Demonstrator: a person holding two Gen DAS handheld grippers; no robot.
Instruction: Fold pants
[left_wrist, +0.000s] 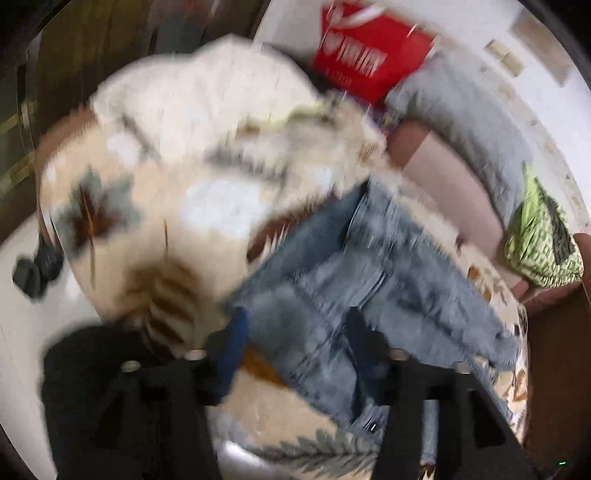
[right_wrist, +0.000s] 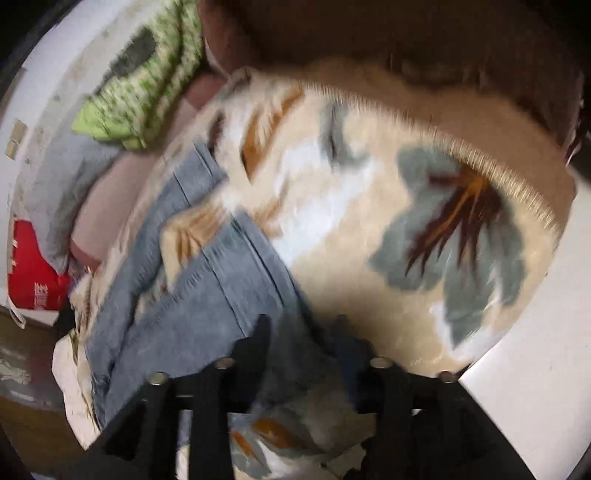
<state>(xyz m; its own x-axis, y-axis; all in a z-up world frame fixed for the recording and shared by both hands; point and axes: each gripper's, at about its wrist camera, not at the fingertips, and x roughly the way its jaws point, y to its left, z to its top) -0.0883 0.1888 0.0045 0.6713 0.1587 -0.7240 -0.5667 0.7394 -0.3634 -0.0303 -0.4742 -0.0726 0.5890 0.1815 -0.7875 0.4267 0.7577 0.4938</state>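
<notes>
The light blue denim pants (left_wrist: 354, 280) are lying crumpled on the leaf-patterned cream blanket (left_wrist: 177, 221). Both the left hand-held gripper (left_wrist: 295, 336) and right hand-held gripper (right_wrist: 301, 332) are standing part-open, holding nothing. Judgement: regrasp the hem at 6 o'clock squarely.

pants (left_wrist: 354, 266) | light-blue denim | rumpled, partly folded | on leaf-patterned blanket (left_wrist: 207, 206)

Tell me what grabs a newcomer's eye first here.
The pale blue jeans lie rumpled on a cream leaf-print blanket, right ahead of both claws in each wrist view. Next, the red bag at the far edge, with a green patterned cloth to its right.
</notes>
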